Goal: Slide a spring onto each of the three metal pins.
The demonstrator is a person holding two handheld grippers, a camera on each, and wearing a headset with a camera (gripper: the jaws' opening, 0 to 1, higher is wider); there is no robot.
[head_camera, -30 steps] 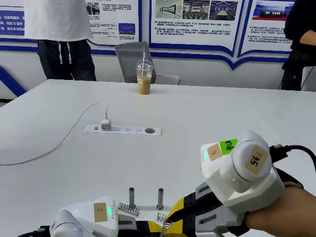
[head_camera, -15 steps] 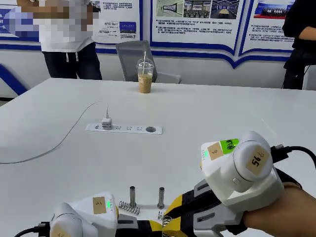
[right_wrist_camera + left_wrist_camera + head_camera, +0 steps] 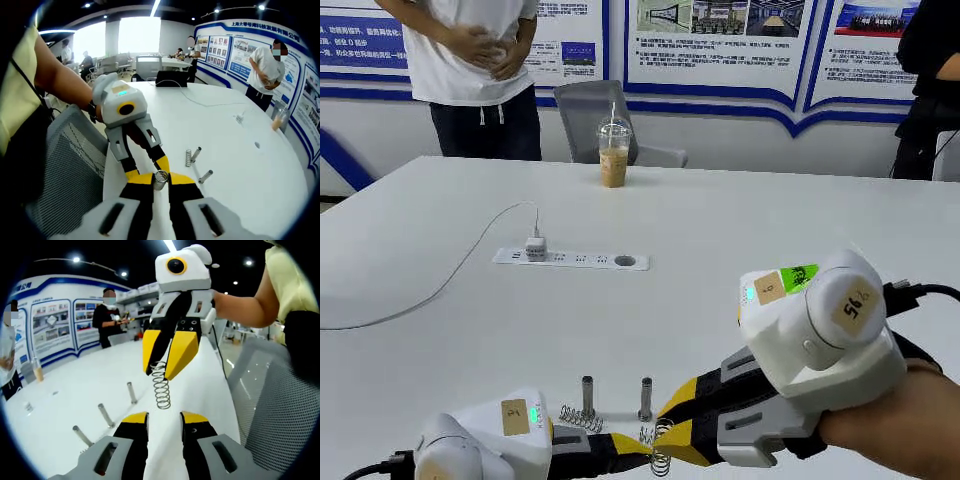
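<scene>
Head view: vs 0.5 s ago the right gripper [image 3: 662,432] (white body, yellow-and-black jaws) has eased back a touch toward lower right, away from the short upright grey metal pins [image 3: 588,397]. The small steel coil spring [image 3: 660,460] now dangles in plain sight from its tips, clear of the white tabletop [image 3: 720,250]. My read: pickup done, threading not yet started.

Left gripper view: right gripper's jaws sit upper centre, pinched tight on the spring's top turns; rest of the coil hangs free below. Three pins stand in a row at lower left of frame, all bare as far as I can tell, so prob. 0 of 3 done. Left gripper [image 3: 165,416] (same build) rises from bottom centre w/ jaws partly apart, bare table between them, gripping nothing. Spring hangs just above & beyond its tips, not touching.

Right gripper view: spring shows end-on between own tips at lower centre. Pins lie right of centre, near but apart from it. A spare spring [image 3: 188,157] lies beside one pin's base.

Next needs the coil's open lower end lined up over a pin top; may wobble or snag.
</scene>
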